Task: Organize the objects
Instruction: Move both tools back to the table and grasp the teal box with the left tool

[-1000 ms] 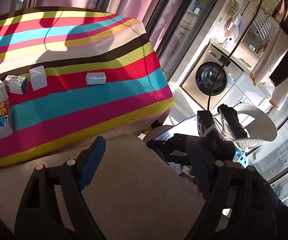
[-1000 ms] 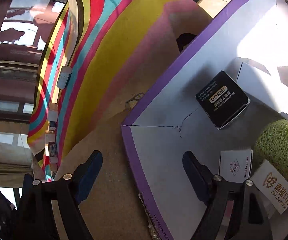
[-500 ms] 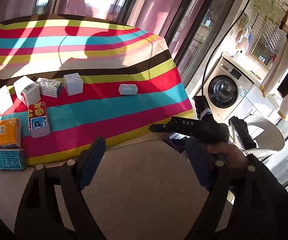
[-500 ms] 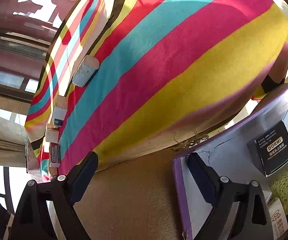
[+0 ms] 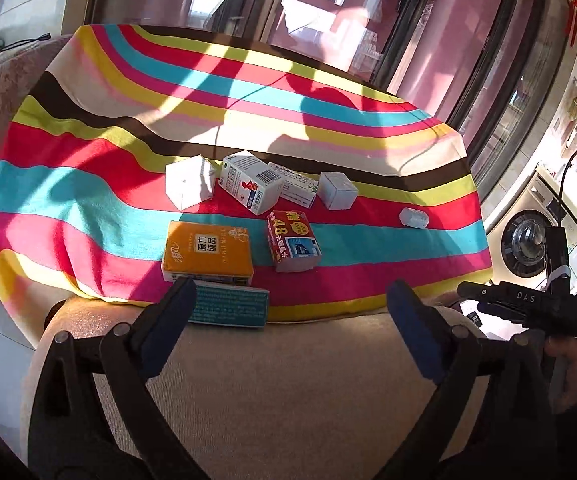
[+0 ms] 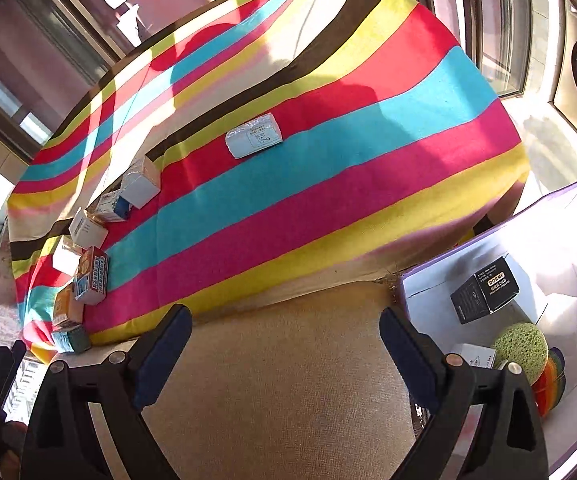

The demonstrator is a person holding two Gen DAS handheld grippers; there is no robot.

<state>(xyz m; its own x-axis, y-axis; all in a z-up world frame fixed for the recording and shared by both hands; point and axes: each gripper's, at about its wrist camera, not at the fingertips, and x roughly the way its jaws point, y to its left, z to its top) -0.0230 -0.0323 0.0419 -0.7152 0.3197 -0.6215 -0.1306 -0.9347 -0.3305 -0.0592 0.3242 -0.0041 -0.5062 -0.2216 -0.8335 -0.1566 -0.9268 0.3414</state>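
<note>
Several small boxes lie on a striped cloth: an orange pack, a teal box, a red box, a white carton, a white cube and a small white packet. My left gripper hovers over the beige edge near the teal box; its jaws are opening, with nothing between them. My right gripper stands open and empty above the beige edge. To its right, a purple-edged box holds a black box and a green sponge. The small white packet lies mid-cloth.
A washing machine stands at the right by glass doors. A hand holds the other gripper at the lower right of the left wrist view. The cloth's far half carries only shadows.
Both views swung from the floor box and washing machine toward the striped cloth. The left gripper's jaws widened. The right gripper rose away from the purple-edged box, and its jaws widened too.
</note>
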